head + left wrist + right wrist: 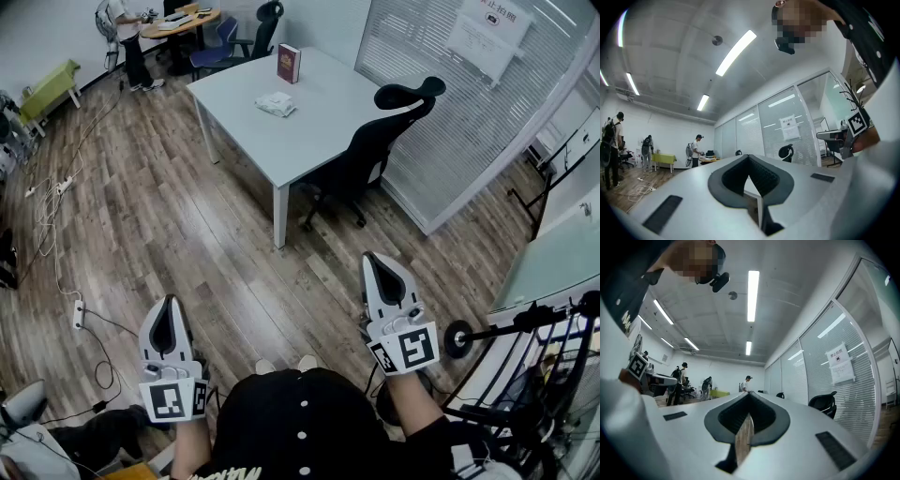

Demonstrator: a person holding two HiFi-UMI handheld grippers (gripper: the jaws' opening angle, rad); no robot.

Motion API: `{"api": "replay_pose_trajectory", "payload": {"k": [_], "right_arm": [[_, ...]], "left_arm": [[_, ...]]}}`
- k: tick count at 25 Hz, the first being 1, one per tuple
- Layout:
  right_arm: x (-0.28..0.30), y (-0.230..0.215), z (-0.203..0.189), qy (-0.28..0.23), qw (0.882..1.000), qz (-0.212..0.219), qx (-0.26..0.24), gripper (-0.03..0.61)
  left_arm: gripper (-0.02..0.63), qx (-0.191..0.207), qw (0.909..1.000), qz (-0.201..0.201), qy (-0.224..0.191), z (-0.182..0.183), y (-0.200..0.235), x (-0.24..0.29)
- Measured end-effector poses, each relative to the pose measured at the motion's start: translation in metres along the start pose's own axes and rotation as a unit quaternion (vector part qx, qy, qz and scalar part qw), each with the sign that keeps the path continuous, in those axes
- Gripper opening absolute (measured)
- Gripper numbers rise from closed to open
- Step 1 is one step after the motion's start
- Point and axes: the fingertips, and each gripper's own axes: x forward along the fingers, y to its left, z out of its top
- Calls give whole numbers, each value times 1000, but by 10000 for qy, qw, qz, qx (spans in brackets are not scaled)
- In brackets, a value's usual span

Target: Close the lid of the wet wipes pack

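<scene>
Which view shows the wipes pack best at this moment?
The head view: the wipes pack lies in plain sight on the white table, near a red book, though it is far off and too small to tell its lid's state. Neither gripper view shows the pack; both look across the room.

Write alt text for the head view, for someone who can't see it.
A person holds a left tool and a right tool, both closed and empty, over a wood floor. Ahead, a white table holds a wipes pack and a book, a black chair beside it.
</scene>
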Motion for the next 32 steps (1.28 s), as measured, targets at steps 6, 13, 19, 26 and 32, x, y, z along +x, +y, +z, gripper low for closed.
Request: {"api": "replay_pose_trajectory", "payload": {"k": [6,13,19,26,32], "right_arm": [[1,7,-2,9,10000,17,-10,28],[2,9,-3,-6,9999,44,118,28],[9,12,-6,-112,9988,175,435,29],[25,7,-8,-229,9974,-355,576,288],[41,26,-12,-174,9981,-364,473,288]], "left_arm": [[6,10,10000,-41,-16,-2,3,-1],[6,-31,10000,-79,26,-5,1,2],[5,-54,9999,-104,46,-8,4,9],[6,-51,9999,-152,57,-10,23,14],[6,1,9997,-239,66,-11,44,15]]}}
